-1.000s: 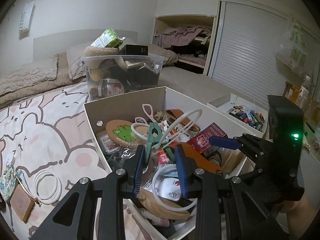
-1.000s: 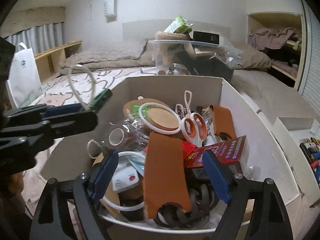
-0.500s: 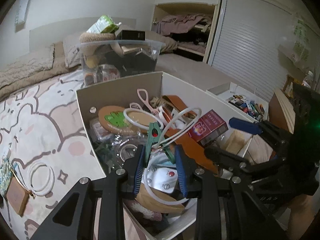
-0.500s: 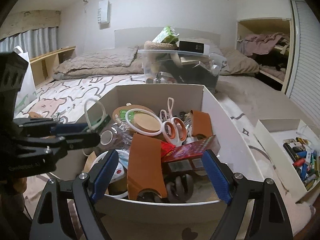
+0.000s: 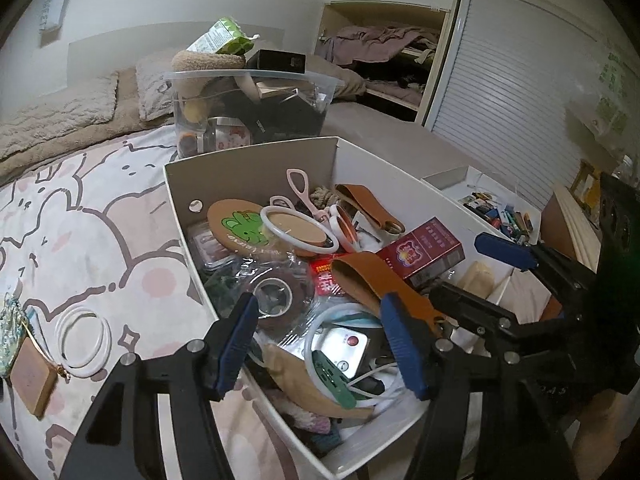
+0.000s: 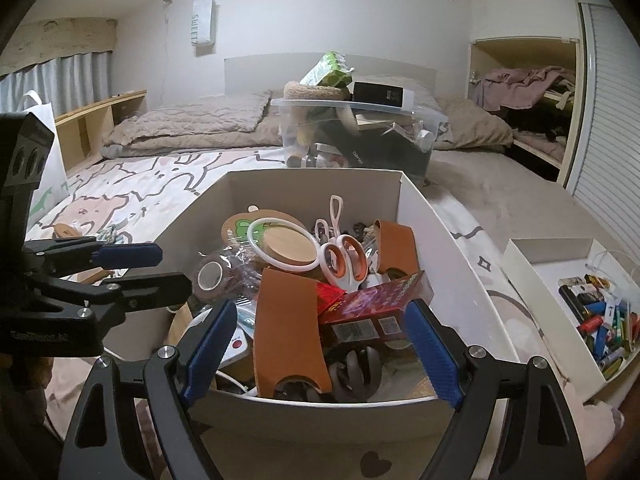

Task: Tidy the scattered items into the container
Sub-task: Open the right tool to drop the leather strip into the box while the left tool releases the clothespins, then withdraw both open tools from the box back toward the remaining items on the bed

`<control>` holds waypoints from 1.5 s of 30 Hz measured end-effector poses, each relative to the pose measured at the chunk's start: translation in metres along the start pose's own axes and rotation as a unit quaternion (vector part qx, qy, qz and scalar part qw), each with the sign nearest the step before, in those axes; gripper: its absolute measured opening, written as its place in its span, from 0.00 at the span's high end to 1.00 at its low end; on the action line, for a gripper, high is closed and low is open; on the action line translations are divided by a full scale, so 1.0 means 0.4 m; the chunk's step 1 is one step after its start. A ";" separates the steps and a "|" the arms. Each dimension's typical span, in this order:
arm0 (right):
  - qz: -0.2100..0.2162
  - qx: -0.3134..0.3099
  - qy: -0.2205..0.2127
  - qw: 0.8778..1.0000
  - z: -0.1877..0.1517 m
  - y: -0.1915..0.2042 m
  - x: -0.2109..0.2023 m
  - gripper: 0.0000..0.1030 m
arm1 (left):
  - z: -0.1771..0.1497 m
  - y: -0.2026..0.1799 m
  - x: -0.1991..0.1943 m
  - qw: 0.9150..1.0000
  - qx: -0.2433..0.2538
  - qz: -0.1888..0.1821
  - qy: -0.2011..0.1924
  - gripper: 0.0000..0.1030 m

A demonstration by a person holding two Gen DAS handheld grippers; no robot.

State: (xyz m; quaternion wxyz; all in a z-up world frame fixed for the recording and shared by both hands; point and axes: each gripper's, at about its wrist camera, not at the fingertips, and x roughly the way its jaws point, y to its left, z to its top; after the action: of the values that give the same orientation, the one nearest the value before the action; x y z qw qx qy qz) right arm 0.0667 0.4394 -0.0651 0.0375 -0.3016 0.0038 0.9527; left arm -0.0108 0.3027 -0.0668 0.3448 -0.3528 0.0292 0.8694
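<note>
Left wrist view, white box (image 5: 256,160) heaped with clutter, tan straps, scissors

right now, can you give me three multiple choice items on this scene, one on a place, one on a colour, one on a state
1. Where do the white rings lie?
A. on the bedspread, outside the white box
B. inside the white box
C. in the clear bin

2. What colour are the handle linings of the scissors?
A. green
B. orange
C. blue

3. How is the left gripper over the white box?
A. clamped on the red carton
B. clamped on a ring
C. jaws opening, nothing pressed between them

Answers: 1 A, the rings rest on the patterned bedspread left of the box. 2 B, orange lines the white loops. 3 C, its blue pads stand apart and press on nothing.
</note>
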 end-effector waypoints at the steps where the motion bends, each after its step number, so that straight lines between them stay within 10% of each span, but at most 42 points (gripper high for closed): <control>1: -0.001 0.000 0.000 1.000 0.001 -0.001 -0.001 0.17 | 0.000 0.001 -0.002 1.000 0.001 0.002 -0.001 0.39; 11: -0.010 0.017 0.000 1.000 0.012 -0.011 -0.014 0.17 | 0.004 0.025 -0.029 1.000 0.006 0.016 -0.011 0.36; 22: -0.038 0.021 -0.027 0.999 0.008 -0.012 -0.038 0.00 | 0.003 0.037 -0.058 0.999 0.011 0.034 -0.033 0.01; 45: -0.057 0.029 -0.029 0.998 0.025 0.009 -0.058 0.00 | -0.008 0.102 -0.115 0.997 -0.004 0.052 -0.052 0.00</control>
State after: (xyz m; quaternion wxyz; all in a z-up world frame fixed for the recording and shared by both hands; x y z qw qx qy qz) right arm 0.0798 0.4343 -0.0437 0.1004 -0.2722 0.0129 0.9569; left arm -0.0107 0.2442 -0.0479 0.2991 -0.3063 0.0260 0.9034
